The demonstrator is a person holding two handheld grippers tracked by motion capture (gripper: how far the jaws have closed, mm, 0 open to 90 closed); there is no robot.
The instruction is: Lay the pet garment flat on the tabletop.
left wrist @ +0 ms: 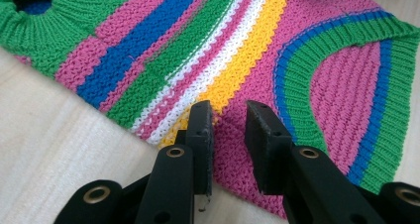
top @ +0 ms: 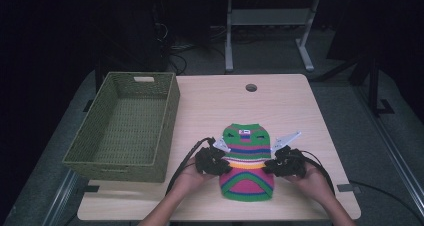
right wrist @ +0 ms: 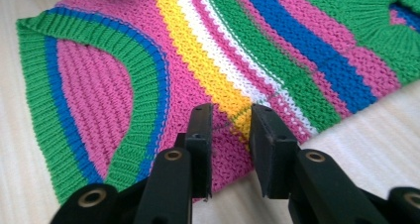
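1. Table [top: 290,111]: a light wood top; a round hole [top: 251,87] sits near its far edge.
2. Basket [top: 167,111]: a green woven bin standing on the table's left part, well apart from the work area. It holds nothing visible.
3. Sweater [top: 247,176]: a small striped knit garment lying flat on the near middle of the table, neck end away from the person, hem toward them. Stripes run green, pink, blue, white and yellow.
4. Left gripper [left wrist: 229,130]: positioned at the sweater's left side edge, over the pink band below the yellow stripe. The jaws stand apart with a gap between them and hold nothing.
5. Right gripper [right wrist: 232,130]: positioned at the opposite side edge, at the yellow and pink bands. Its jaws are likewise parted and empty.
6. Step in hand, as a judgement: both grippers are lined up to take the two side edges, probably to fold or lift the sweater.
7. Next move calls for lowering each jaw pair around the knit edge, closing evenly on both sides, and avoiding a pinch of only one layer.
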